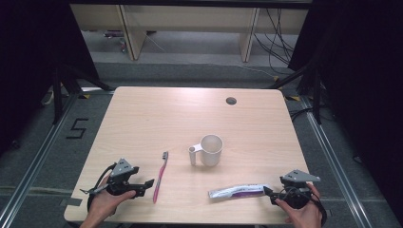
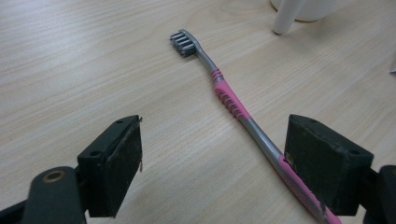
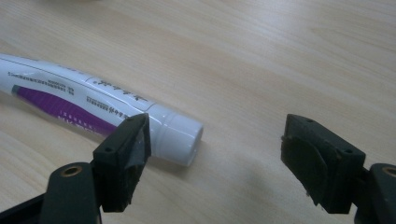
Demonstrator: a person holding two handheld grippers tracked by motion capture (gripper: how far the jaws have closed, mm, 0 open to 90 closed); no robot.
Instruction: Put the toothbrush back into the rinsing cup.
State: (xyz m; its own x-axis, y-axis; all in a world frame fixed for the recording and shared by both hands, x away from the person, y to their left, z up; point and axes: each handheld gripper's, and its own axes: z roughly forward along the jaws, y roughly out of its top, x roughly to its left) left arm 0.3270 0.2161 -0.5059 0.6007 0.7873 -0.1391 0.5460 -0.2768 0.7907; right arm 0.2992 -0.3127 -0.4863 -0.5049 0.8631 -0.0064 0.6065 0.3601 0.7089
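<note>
My left tongs (image 1: 148, 183) sit spread near the front left corner of the surface (image 1: 142, 118), pinching nothing, with the toothbrush (image 1: 160, 176) just beside them. In the left gripper view the pink handle (image 2: 233, 105) runs slantwise and passes under one pad (image 2: 322, 163), not between the two, so if I close from here I judge I would nip the handle's end or push it aside, and the brush could swivel toward the white mug (image 1: 211, 150).

My right tongs (image 1: 267, 192) are spread too, empty, near the front right corner, at the cap end of the toothpaste tube (image 1: 237, 191). In the right gripper view the cap (image 3: 180, 135) lies against one pad (image 3: 126, 154) with the gap off to its side. Closing now would likely catch only the rounded cap, which could squirt out and roll. The tube lies close to the front edge, so a shove might send it off.
</note>
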